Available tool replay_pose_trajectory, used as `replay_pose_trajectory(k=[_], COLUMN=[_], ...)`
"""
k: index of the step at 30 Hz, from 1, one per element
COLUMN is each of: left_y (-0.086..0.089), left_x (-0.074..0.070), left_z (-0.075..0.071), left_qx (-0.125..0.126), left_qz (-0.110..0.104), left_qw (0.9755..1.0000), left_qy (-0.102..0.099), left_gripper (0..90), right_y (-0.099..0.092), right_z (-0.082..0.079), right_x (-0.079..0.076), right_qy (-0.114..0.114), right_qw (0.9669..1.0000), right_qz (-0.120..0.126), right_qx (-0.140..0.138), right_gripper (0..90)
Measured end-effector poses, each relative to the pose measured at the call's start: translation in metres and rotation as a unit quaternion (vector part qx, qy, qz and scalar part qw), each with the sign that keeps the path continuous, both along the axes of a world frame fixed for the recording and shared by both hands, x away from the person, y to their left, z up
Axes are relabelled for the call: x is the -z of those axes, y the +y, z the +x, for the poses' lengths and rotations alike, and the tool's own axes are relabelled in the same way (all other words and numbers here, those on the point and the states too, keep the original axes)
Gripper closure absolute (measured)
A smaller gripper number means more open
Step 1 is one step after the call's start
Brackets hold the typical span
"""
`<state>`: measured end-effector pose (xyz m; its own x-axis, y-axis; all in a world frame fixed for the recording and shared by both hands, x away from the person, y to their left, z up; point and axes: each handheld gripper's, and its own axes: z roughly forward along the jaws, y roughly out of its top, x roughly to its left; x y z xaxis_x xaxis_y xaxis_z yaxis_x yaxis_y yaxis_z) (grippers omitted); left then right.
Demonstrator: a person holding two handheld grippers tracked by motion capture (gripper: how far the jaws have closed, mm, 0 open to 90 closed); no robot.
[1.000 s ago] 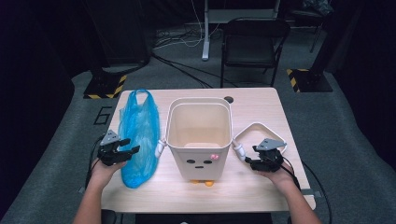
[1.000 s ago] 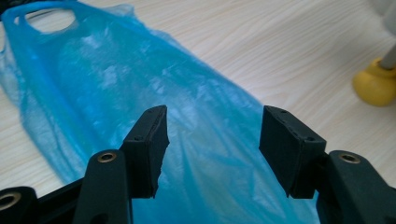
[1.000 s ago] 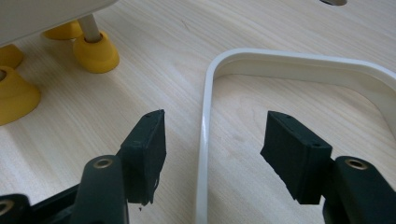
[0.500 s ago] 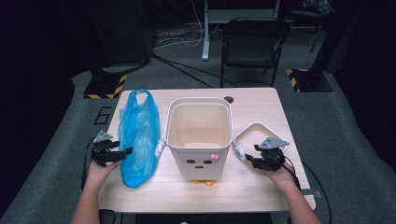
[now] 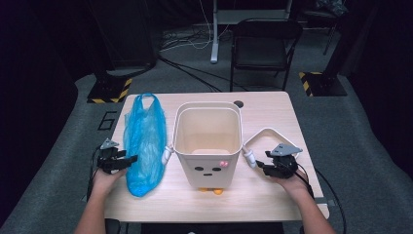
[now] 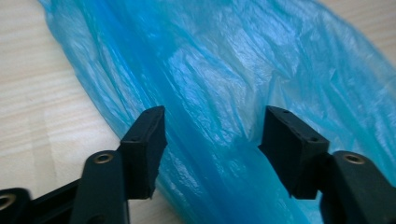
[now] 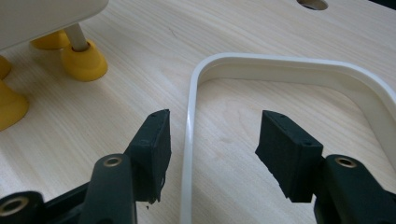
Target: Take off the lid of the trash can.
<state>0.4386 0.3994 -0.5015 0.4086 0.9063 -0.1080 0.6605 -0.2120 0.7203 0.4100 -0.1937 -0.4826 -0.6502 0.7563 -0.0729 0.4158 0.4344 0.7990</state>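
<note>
On pale wooden table (image 5: 272, 105), blue bag (image 5: 144, 141), white bin (image 5: 208, 141), dark room.

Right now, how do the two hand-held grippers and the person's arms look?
Both the left gripper and the right gripper are black, each with two blocky jaws on arms fixed by brass-coloured rivets. Each carries a grey three-cornered plate on top and trails a thin black cable. The forearms are bare; no sleeves show in the high view.

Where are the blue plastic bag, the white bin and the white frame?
blue plastic bag (image 5: 143, 146), high view, middle of the bag.
white bin (image 5: 208, 168), high view, front wall with the face.
white frame (image 7: 189, 140), right gripper view, its near side bar.
</note>
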Motion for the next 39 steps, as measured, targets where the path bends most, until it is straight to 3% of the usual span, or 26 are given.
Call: replay_pose_trajectory(k=[6, 7, 9, 14, 21, 35, 36, 38, 39], left_y=[-0.005, -0.006, -0.008, -0.007, -0.010, -0.011, -0.011, -0.010, -0.010], left_x=[0.008, 0.008, 0.007, 0.003, 0.000, 0.000, 0.000, -0.001, -0.002], left_z=[0.006, 0.005, 0.003, -0.005, -0.027, -0.057, -0.058, -0.057, -0.057], left_qx=[0.012, 0.019, 0.036, 0.063, 0.088, 0.101, 0.101, 0.099, 0.090], left_qz=[0.023, 0.031, 0.047, 0.056, 0.059, 0.038, 0.038, 0.032, 0.025], left_qw=[0.9989, 0.9985, 0.9972, 0.9951, 0.9933, 0.9932, 0.9932, 0.9936, 0.9947], left_qy=[0.038, 0.041, 0.046, 0.052, 0.046, 0.042, 0.044, 0.044, 0.044], left_gripper=[56.0, 62.9, 67.0, 74.2, 74.9, 74.6, 73.7, 58.7, 58.7], right_y=[-0.001, -0.001, 0.000, 0.000, 0.001, 0.001, 0.001, 0.000, 0.000], right_z=[0.000, 0.000, -0.001, -0.002, -0.002, -0.002, -0.002, -0.002, -0.002], right_x=[0.000, 0.000, 0.000, -0.001, -0.001, -0.001, -0.001, -0.001, -0.001], right_qy=[-0.003, -0.003, -0.004, -0.003, -0.002, 0.000, 0.000, 0.000, 0.000], right_qw=[1.0000, 1.0000, 1.0000, 1.0000, 1.0000, 1.0000, 1.0000, 1.0000, 1.0000], right_qz=[-0.001, -0.003, -0.004, 0.000, 0.002, 0.003, 0.003, 0.004, 0.004], right_qx=[0.005, 0.004, 0.001, 0.001, -0.002, -0.001, -0.001, 0.000, 0.000], right_gripper=[44.1, 44.9, 45.7, 45.8, 45.5, 44.7, 44.6, 44.5, 44.5])
